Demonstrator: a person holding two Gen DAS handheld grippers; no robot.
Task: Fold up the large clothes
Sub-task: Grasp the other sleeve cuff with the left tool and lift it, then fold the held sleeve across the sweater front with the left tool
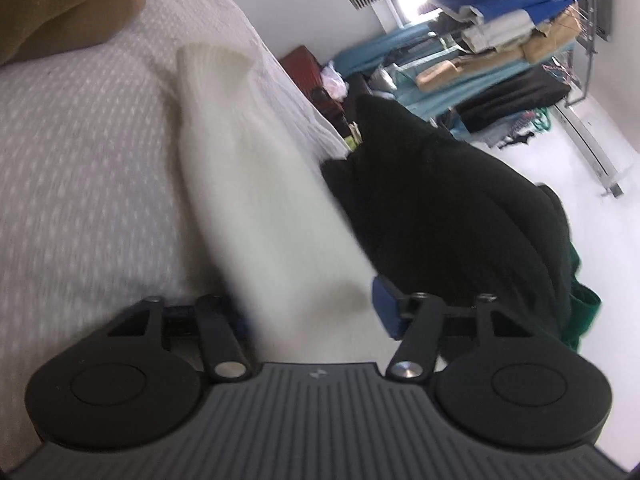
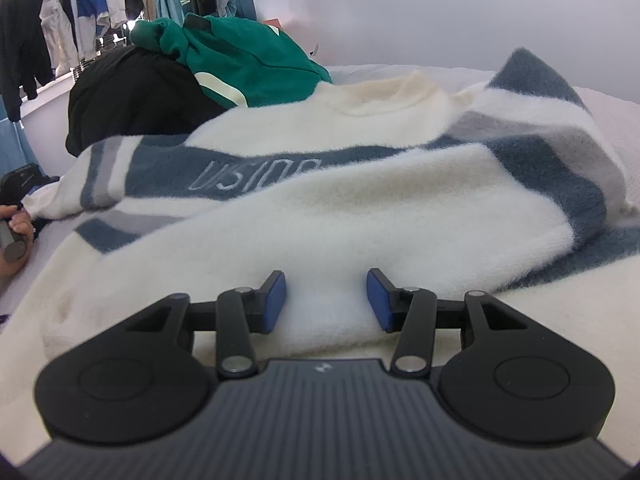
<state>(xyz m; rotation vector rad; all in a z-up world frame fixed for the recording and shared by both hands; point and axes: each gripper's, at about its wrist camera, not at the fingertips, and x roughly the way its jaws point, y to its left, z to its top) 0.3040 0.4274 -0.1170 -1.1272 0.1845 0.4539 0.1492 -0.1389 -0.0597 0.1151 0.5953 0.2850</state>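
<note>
Through the left wrist camera, the left gripper [image 1: 316,312] has a thick fold of the fuzzy cream sweater with slate-blue stripes [image 1: 256,184] running between its jaws; only one blue pad shows, the other is buried in cloth, so I cannot tell whether it is pinching yet. The sweater lies along the edge of the bed's pale dotted cover [image 1: 80,152], with a black garment heap [image 1: 448,200] touching it on the outer side and a brown cushion [image 1: 60,4] well behind. Through the right wrist camera, the right gripper [image 2: 326,300] is clamped on a raised ridge of the sweater's near hem, both blue pads pressing into the pile. A good fold probably needs the left side firmly caught before lifting, then both edges carried over level. The green garment [image 2: 240,56] on the black heap crowds the far sleeve and may snag it.
</note>
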